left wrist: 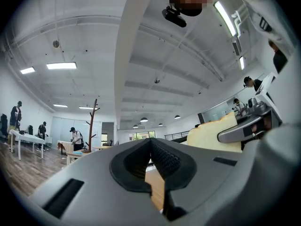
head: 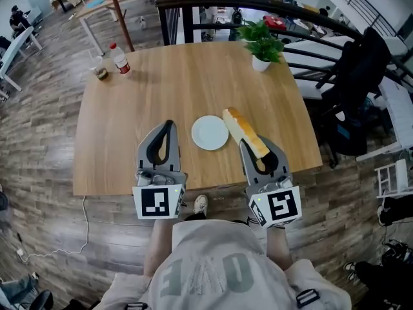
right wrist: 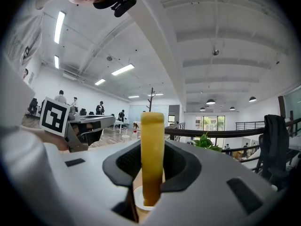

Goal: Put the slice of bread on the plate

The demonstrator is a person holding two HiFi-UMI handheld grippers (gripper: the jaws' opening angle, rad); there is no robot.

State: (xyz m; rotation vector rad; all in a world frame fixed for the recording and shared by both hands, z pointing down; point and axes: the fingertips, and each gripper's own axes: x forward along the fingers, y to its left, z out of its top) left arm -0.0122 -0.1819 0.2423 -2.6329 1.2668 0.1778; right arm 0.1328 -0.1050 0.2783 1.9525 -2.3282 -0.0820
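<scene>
A long slice of bread (head: 242, 129) with a golden crust is held off the wooden table (head: 161, 89), just right of the round white plate (head: 210, 132). My right gripper (head: 255, 144) is shut on its near end. In the right gripper view the bread (right wrist: 152, 159) stands edge-on between the pads, with the plate (right wrist: 139, 200) below it. My left gripper (head: 169, 125) hovers left of the plate, shut with nothing in it; its tips (left wrist: 150, 142) meet. From the left gripper view the bread (left wrist: 211, 136) shows at the right.
A potted plant (head: 262, 42) stands at the table's far right. A bottle with a red cap (head: 119, 58) and a small jar (head: 101, 73) are at the far left. A dark railing (head: 258, 5) runs behind the table, and a black chair (head: 355, 89) is to the right.
</scene>
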